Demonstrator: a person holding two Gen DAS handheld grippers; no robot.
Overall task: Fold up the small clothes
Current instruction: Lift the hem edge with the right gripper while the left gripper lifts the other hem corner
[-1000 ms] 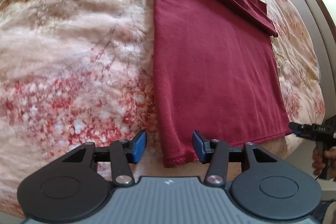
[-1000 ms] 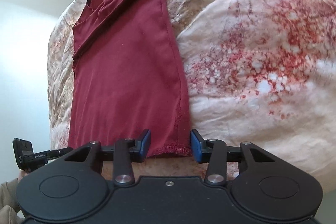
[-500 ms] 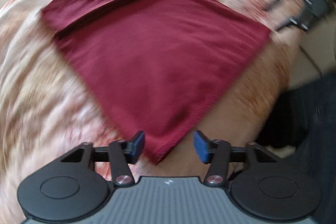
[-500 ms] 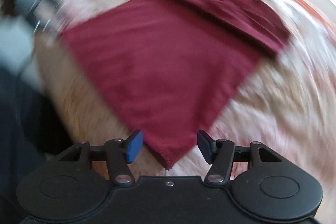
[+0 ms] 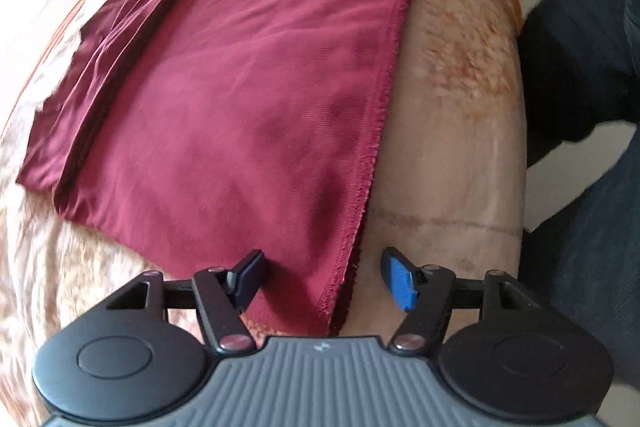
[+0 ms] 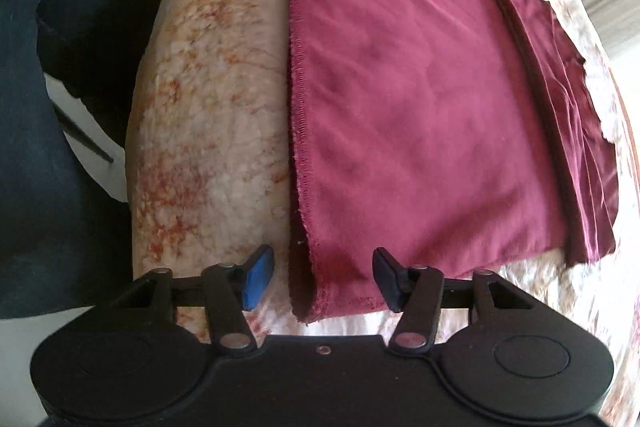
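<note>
I see the maroon garment (image 5: 240, 99) lying flat on the floral blanket (image 5: 460, 67), its hemmed edge running along the blanket's near border and a narrower folded part at the far end. My left gripper (image 5: 322, 281) points down over one hem corner; its jaws are opening, the corner lies between the blue pads and neither pad presses it. My right gripper (image 6: 322, 277) stands over the other hem corner of the garment (image 6: 420, 107), jaws closing, cloth between them but not yet pinched. Both views are smeared by motion. In each, the other gripper shows only as dark tips cut off at the top edge. Dark trousers (image 6: 60, 107) fill the side beyond the blanket (image 6: 208, 107).
</note>
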